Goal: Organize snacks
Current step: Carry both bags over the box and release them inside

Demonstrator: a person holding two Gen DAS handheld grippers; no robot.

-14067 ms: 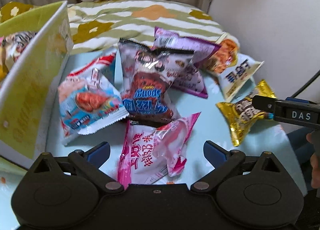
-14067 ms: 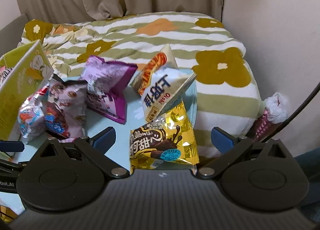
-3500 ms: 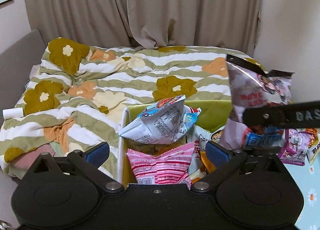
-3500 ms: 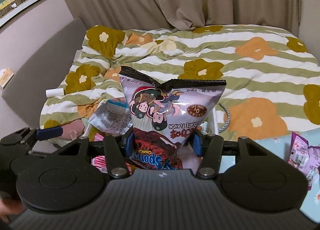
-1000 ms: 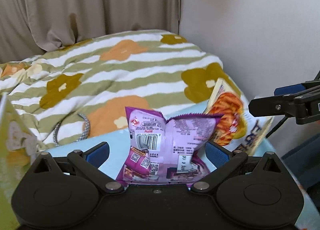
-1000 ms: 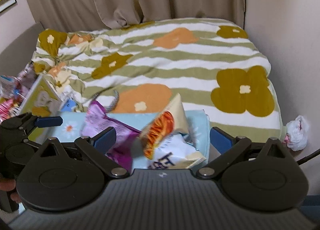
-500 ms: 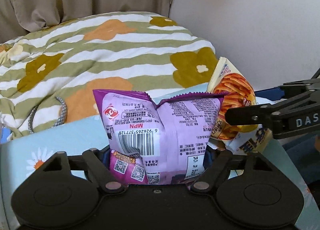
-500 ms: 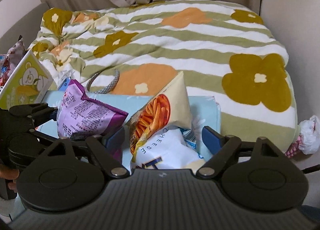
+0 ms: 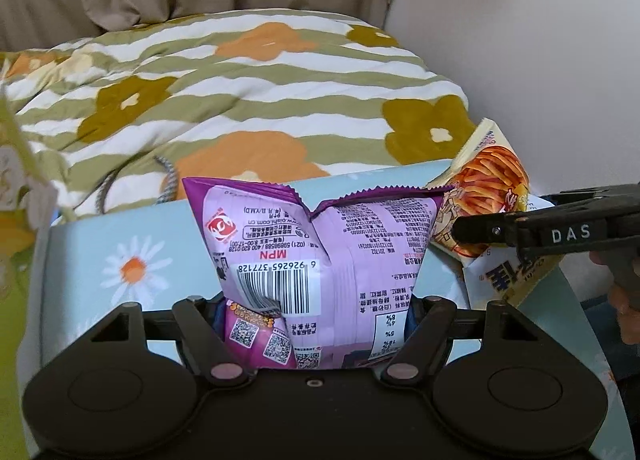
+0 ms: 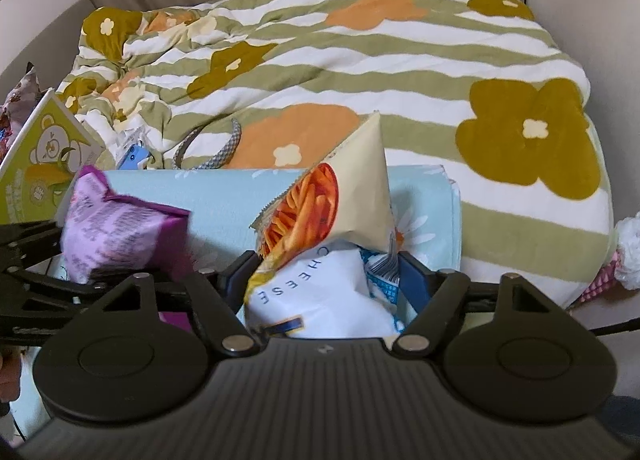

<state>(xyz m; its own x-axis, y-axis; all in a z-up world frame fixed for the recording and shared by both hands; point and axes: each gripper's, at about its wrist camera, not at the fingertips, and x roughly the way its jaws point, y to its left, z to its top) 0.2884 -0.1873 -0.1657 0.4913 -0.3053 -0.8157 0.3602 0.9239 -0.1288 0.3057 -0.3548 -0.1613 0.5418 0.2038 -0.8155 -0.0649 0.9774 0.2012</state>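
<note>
Presently gripped low between the blue pads of the left gripper (image 9: 314, 314): crinkled purple foil snack bag (image 9: 320, 256), standing upright on the pale blue daisy-print cloth (image 9: 120, 260), barcode side facing the camera. Jaws just closed in on it, pads pressing both flanks. Just beside it, to the right: cream chip bag printed with orange sticks (image 10: 336, 211), leaning over a white cheese snack packet (image 10: 320, 296), both inside the right gripper (image 10: 324, 280), whose jaws have also just been narrowing; firm contact there not certain, pads at the packets' edges. Beyond the cloth: striped floral blanket (image 10: 360, 59); at far left, corner of the yellow-green cardboard box (image 10: 44, 155), likely the destination. Recommended: confirm both grips before lifting, raise straight up, avoid snagging the neighbouring bags, keep the two grippers apart during transfer.
</note>
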